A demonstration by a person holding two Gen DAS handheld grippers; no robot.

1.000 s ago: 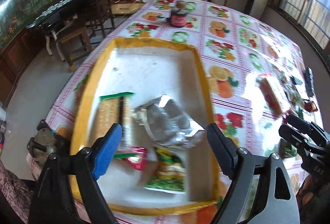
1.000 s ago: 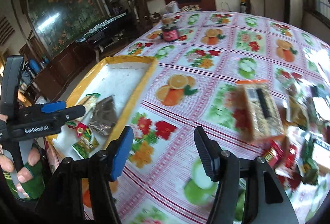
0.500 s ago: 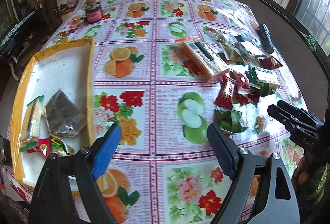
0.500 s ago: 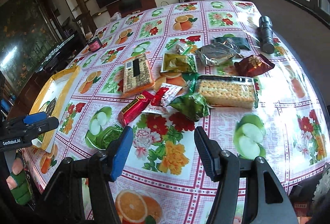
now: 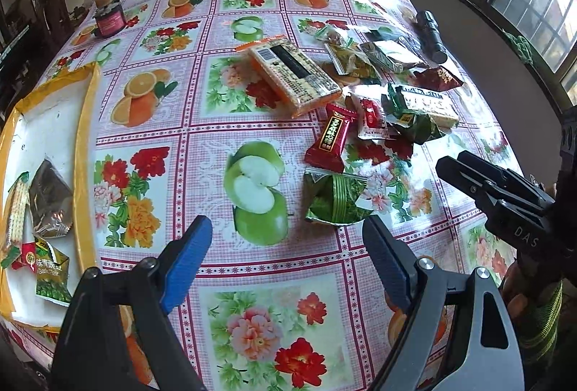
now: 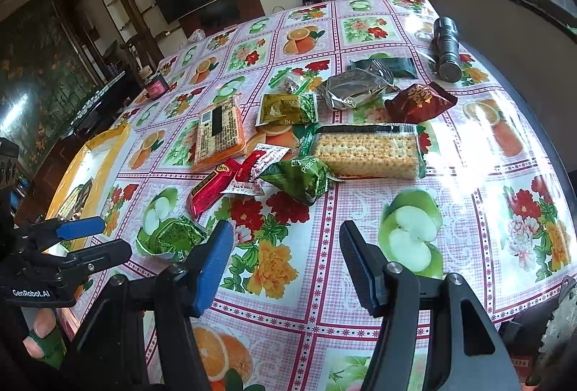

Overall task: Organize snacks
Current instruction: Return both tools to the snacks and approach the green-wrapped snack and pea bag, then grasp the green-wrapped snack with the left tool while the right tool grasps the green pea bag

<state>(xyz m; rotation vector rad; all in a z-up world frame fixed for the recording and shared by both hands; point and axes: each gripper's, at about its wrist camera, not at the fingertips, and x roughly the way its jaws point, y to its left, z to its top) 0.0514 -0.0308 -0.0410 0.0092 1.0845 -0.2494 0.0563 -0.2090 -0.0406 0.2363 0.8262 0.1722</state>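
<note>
A pile of snack packets lies on the fruit-print tablecloth: an orange cracker pack (image 5: 294,74) (image 6: 218,133), a red candy bar (image 5: 330,138) (image 6: 211,187), a green pea packet (image 5: 333,198) (image 6: 171,236), a clear cracker pack (image 6: 366,149). A yellow-rimmed white tray (image 5: 88,124) (image 6: 104,153) at the left holds several packets. My left gripper (image 5: 286,259) is open and empty, just short of the green packet; it also shows in the right wrist view (image 6: 99,239). My right gripper (image 6: 286,259) is open and empty, above the cloth near the pile, and shows in the left wrist view (image 5: 465,171).
A black flashlight (image 5: 431,36) (image 6: 447,48) lies at the pile's far right. A small red-labelled jar (image 5: 108,20) (image 6: 155,86) stands at the far left of the table. Chairs, a TV and shelves stand beyond the table.
Both grippers have swung right from the tray toward the snack pile. The left one is now closer to the green packet. Both stay open and empty.
</note>
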